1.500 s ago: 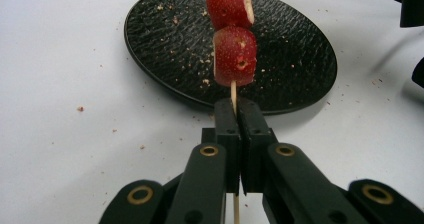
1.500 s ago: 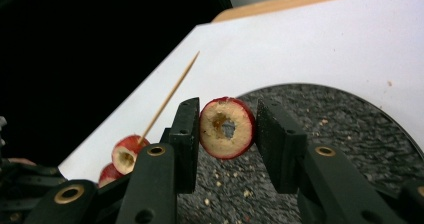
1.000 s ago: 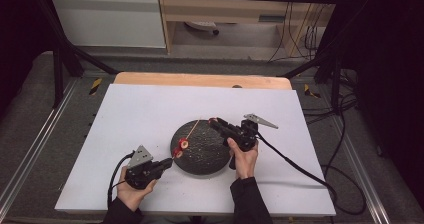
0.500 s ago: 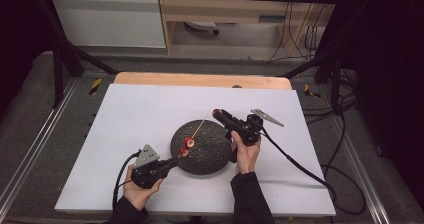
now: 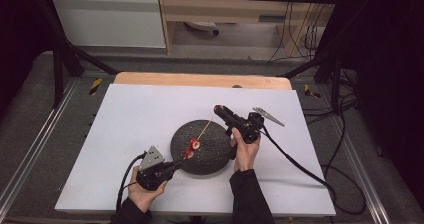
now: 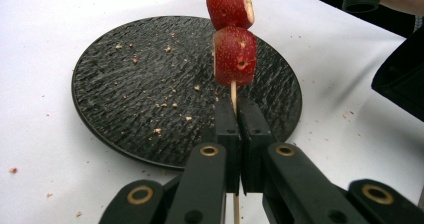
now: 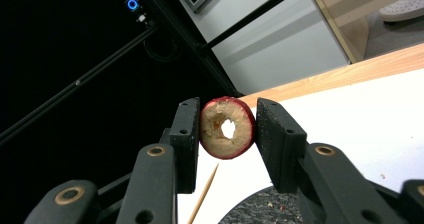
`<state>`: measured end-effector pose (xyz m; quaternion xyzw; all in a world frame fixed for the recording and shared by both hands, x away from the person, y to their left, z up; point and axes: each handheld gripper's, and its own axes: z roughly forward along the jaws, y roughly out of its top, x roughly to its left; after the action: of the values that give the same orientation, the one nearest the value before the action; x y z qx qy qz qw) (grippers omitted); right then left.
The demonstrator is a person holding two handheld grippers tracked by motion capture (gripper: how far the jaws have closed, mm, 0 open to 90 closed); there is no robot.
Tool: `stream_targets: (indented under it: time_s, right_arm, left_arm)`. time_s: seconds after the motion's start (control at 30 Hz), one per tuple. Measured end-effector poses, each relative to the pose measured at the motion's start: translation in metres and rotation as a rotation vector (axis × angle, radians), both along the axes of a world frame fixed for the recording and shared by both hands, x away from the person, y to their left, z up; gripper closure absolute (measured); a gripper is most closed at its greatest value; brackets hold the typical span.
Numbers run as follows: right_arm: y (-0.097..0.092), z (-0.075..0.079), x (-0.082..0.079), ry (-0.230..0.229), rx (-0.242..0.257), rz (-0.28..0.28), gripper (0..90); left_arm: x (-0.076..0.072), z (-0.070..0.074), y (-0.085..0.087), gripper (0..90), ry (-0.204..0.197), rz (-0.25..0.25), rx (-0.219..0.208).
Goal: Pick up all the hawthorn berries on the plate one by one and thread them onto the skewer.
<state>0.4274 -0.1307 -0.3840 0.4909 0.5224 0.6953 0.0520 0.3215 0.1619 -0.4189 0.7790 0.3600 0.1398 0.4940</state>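
The surface (image 5: 130, 119) is a wooden tabletop covered by a white sheet, with a bare strip of wood along its far edge at twelve o'clock. A round black textured plate (image 5: 212, 149) rests flat on the sheet, slightly toward six o'clock from the middle. Small crumbs (image 6: 30, 179) dot the plate and the sheet beside it.

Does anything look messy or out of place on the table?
Yes: pale crumbs are scattered over the round black textured plate, and a few lie on the white table cover beside it. They look like fruit debris.
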Motion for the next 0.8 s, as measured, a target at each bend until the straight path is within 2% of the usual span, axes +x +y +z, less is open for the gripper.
stream_targets:
  time_s: [0.37, 0.8]
  right_arm:
    - [0.0019, -0.0017, 0.0008, 0.005, 0.046, 0.001, 63.7]
    - [0.0035, -0.0025, -0.0016, 0.009, 0.07, 0.01, 63.7]
  left_arm:
    - [-0.0008, 0.0017, -0.0032, 88.4, -0.011, -0.002, -0.011]
    - [-0.0011, 0.002, -0.0049, 88.4, -0.022, 0.007, -0.024]
